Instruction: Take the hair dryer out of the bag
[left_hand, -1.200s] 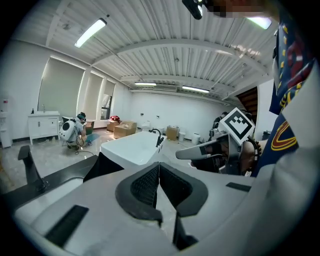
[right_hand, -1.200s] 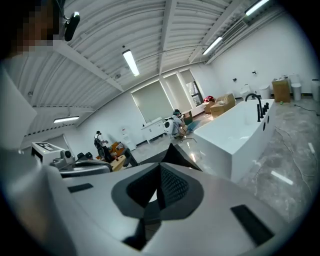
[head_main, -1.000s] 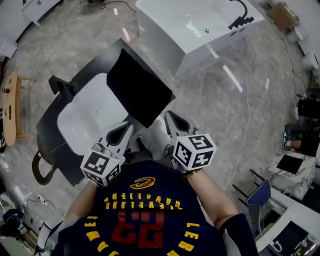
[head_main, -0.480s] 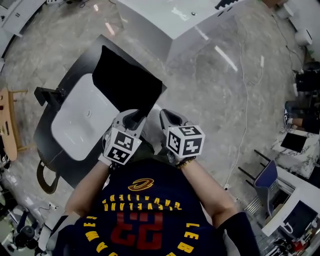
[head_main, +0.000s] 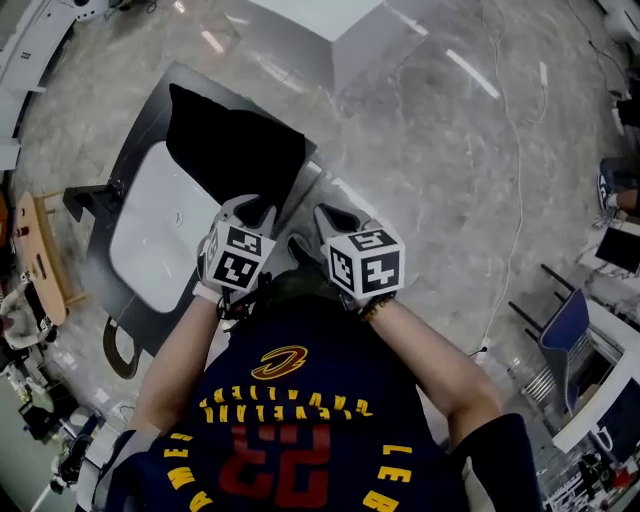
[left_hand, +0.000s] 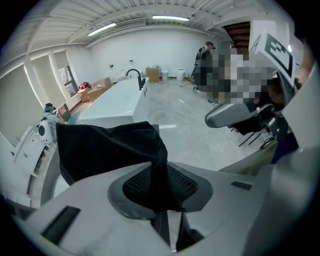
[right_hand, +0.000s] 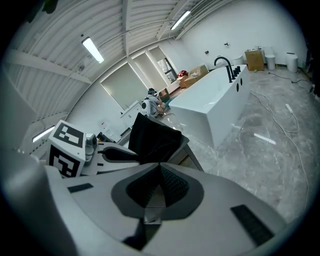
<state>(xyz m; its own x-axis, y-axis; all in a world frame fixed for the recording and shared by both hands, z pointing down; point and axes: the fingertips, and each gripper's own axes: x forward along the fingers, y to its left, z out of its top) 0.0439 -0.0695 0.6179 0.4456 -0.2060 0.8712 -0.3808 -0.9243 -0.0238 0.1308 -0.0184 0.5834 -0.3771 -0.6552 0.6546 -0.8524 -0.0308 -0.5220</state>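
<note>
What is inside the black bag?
Only the outer black cloth of the bag shows. Its contents are covered, so no hair dryer can be seen.

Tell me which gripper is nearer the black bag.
Left. The left gripper is at the near corner of the bag, with fabric between its jaws. The right gripper sits beside that corner, just clear of it.
</note>
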